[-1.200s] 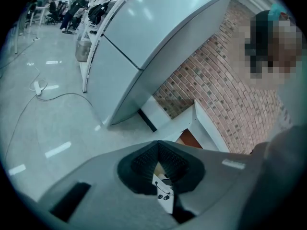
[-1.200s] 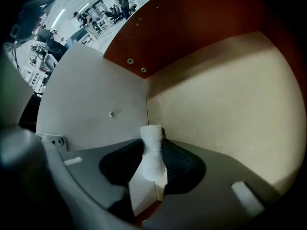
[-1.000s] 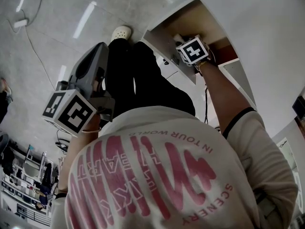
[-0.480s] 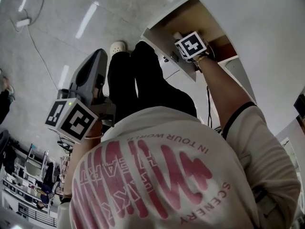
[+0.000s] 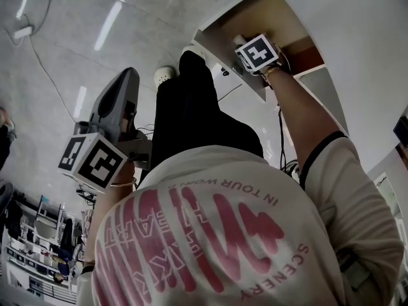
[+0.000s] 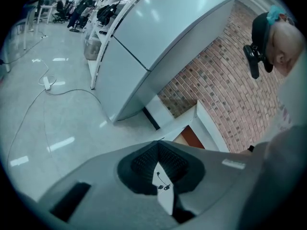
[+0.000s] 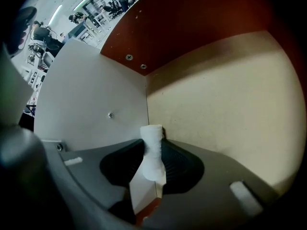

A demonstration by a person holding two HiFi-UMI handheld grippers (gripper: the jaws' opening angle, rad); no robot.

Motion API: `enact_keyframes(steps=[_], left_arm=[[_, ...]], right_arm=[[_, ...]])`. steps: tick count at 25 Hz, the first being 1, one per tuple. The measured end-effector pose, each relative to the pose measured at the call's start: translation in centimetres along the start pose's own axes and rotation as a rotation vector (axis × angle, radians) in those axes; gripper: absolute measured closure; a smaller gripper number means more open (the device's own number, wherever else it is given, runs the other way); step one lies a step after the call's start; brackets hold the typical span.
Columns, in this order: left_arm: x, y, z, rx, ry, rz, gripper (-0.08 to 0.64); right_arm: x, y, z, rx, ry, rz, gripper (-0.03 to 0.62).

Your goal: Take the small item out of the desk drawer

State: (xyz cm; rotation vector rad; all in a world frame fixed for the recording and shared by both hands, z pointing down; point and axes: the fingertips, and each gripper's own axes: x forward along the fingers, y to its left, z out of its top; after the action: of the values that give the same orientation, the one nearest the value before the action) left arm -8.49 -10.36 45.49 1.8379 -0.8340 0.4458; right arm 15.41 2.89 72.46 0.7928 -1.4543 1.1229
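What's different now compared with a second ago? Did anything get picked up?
The left tool drifted slightly lower in the head view, and the person's legs shifted. Nothing was newly grabbed or released: the right tool stayed in the drawer, clamped on the white item.

Left tool (image 6: 156, 149) near and low, jaw tips together, nothing between. Beyond: grey floor (image 6: 57, 128), power strip (image 6: 46, 83) far left, pale cabinet (image 6: 158, 37) in middle, brick wall (image 6: 225, 95) right.

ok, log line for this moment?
right gripper: shut on small white item, inside drawer | left gripper: shut, empty, away from drawer | drawer: open
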Motion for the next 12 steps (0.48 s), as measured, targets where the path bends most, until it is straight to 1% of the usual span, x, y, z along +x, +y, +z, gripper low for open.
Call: enact_keyframes(steps=[2, 5, 9, 12], left_arm=[[0.0, 0.0, 0.1, 0.007, -0.008, -0.007, 0.555], [-0.1, 0.6, -0.6, 0.017, 0.004, -0.016, 0.555], [-0.3, 1.0, -0.9, 0.017, 0.007, -0.019, 0.554], [-0.3, 0.7, -0.9, 0.037, 0.009, -0.037, 0.554]], right_arm=[[-0.1, -0.1, -0.2, -0.005, -0.005, -0.009, 0.463], [0.1, -0.3, -0.5, 0.000, -0.007, -0.041, 0.465], [0.2, -0.1, -0.5, 0.045, -0.013, -0.049, 0.466], [-0.1, -0.5, -0.6, 0.065, -0.025, -0.067, 0.466]])
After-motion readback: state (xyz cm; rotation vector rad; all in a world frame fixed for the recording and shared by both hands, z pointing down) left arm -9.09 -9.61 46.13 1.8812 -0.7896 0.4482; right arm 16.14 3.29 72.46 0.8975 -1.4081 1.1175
